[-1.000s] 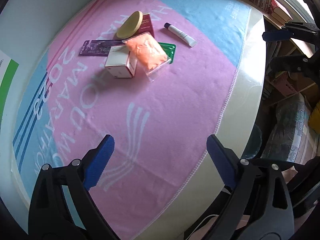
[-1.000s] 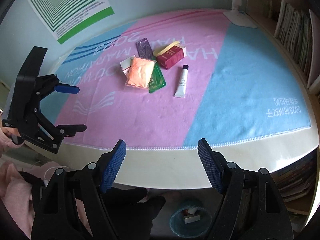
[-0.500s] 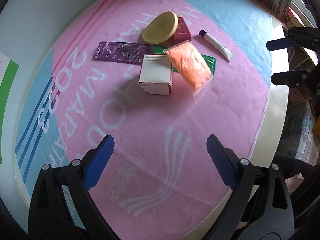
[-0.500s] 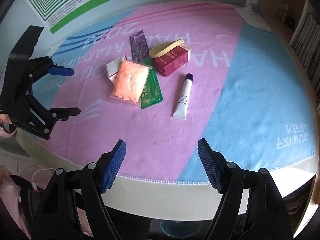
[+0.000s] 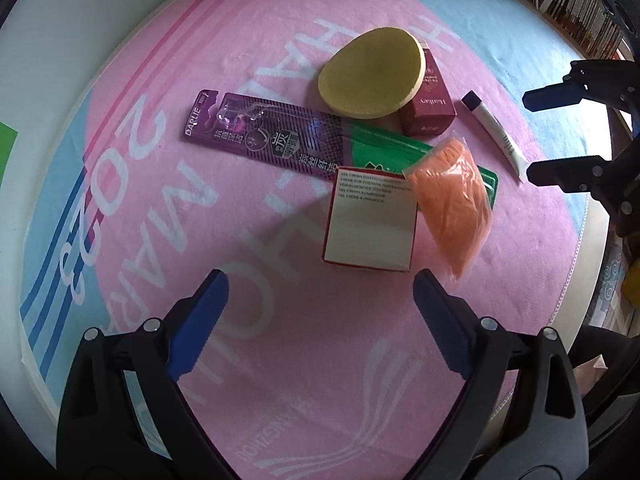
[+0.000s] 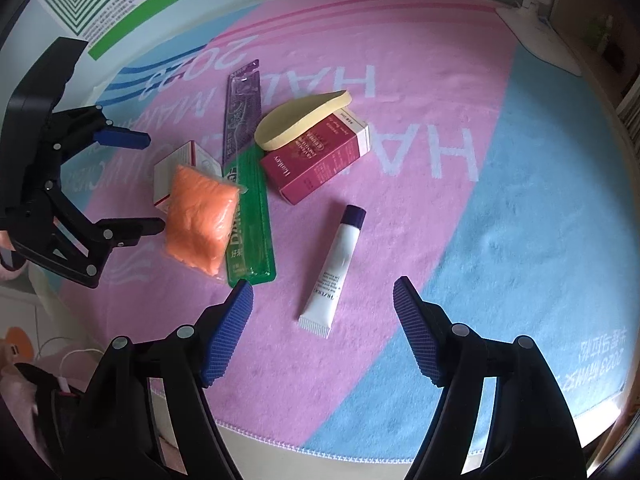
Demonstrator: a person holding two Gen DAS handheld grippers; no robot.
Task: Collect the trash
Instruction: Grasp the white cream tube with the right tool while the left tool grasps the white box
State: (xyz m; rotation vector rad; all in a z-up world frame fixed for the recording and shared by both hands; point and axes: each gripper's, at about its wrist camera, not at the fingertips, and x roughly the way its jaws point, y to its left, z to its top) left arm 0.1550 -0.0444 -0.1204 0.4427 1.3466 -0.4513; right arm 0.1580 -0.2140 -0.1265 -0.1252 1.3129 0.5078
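Pink-and-blue marathon towel (image 6: 520, 208) covers the table, trash clustered mid-pink. My right gripper (image 6: 323, 330) is empty, jaws wide and easing inward, nothing between them yet. Straight ahead of it lies the white tube (image 6: 335, 272) with a purple cap: crimped end nearest my fingers, cap pointing away, long axis running roughly along my pointing line. So the pads would close across its width, which looks like a clean pinch. My left gripper (image 5: 318, 326) is also spread wide and empty, hovering just short of the white carton (image 5: 370, 220), which sits dead ahead between its fingers' lines. Orange bag (image 5: 454, 204) leans on that carton's right side, over the green packet (image 6: 248, 216). Further out: purple card (image 5: 264, 136), maroon box (image 6: 320, 158) with the yellow sponge (image 6: 300, 118) propped on top. Tube is nearer my right, carton nearer my left.
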